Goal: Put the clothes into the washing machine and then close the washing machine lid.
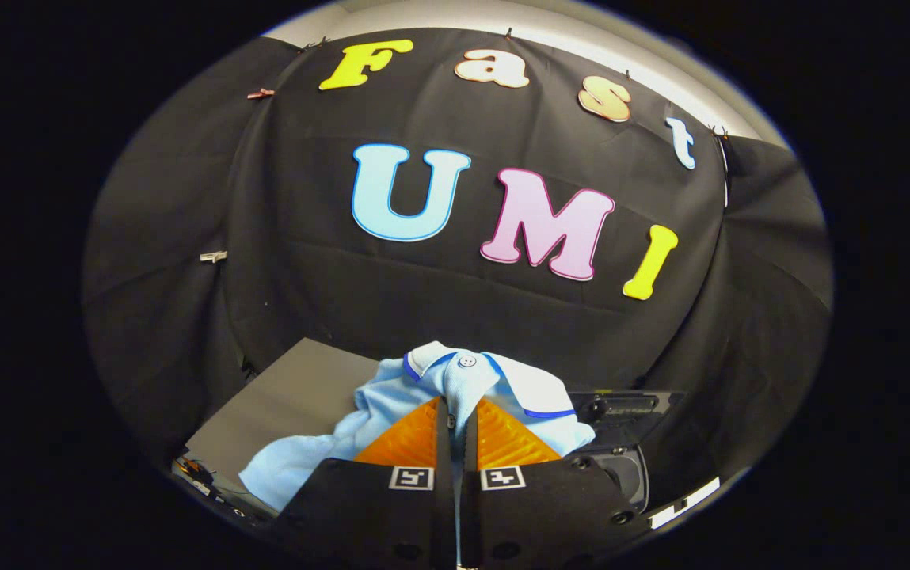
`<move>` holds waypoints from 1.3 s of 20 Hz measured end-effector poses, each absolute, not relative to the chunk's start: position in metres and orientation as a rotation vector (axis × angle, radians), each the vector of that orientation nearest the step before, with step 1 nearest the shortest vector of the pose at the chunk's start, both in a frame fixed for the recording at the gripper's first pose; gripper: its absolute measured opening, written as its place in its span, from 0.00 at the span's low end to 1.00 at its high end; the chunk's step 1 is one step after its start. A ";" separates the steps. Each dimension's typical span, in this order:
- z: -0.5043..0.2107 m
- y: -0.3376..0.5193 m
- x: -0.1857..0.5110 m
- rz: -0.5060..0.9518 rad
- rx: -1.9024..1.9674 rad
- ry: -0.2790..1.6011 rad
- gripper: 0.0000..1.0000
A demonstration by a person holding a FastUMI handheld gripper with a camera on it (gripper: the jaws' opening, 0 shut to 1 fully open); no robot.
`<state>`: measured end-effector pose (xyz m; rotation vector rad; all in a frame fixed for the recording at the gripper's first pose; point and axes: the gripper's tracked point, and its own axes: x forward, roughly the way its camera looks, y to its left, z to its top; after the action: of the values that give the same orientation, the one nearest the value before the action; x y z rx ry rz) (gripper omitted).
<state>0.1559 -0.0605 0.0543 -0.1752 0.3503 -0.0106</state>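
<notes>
Pale blue and soft, a small collared shirt hangs limp from the gripper, jaws pinched nearly closed on a fold below its button, lifted above the grey table, light but likely to slip.

Lower part of light blue garment hidden behind gripper fingers, pinched fold lost in the narrow gap between them. Dark washing machine mostly covered by the garment and right finger, lid position impossible to tell. Grey tabletop partly covered by cloth. Small clutter beside the left finger too tiny to identify.
</notes>
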 end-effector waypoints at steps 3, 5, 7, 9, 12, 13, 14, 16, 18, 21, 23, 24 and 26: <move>0.076 -0.073 0.154 0.018 -0.179 0.309 0.07; 0.087 -0.079 0.151 0.040 -0.150 0.292 0.07; 0.097 -0.098 0.153 0.047 -0.151 0.282 0.07; 0.105 -0.115 0.155 0.058 -0.157 0.278 0.07; 0.114 -0.146 0.153 0.064 -0.148 0.274 0.07; 0.116 -0.160 0.154 0.061 -0.150 0.268 0.07; 0.118 -0.175 0.156 0.050 -0.155 0.270 0.07; 0.121 -0.209 0.158 0.025 -0.170 0.260 0.07; 0.121 -0.238 0.161 -0.002 -0.180 0.254 0.07; 0.112 -0.277 0.166 -0.028 -0.182 0.264 0.07; 0.101 -0.303 0.170 -0.050 -0.176 0.269 0.07; 0.095 -0.313 0.171 -0.063 -0.169 0.277 0.07; 0.081 -0.335 0.170 -0.091 -0.168 0.302 0.07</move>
<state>0.1703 -0.3350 0.0813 -0.1679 0.3021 -0.0911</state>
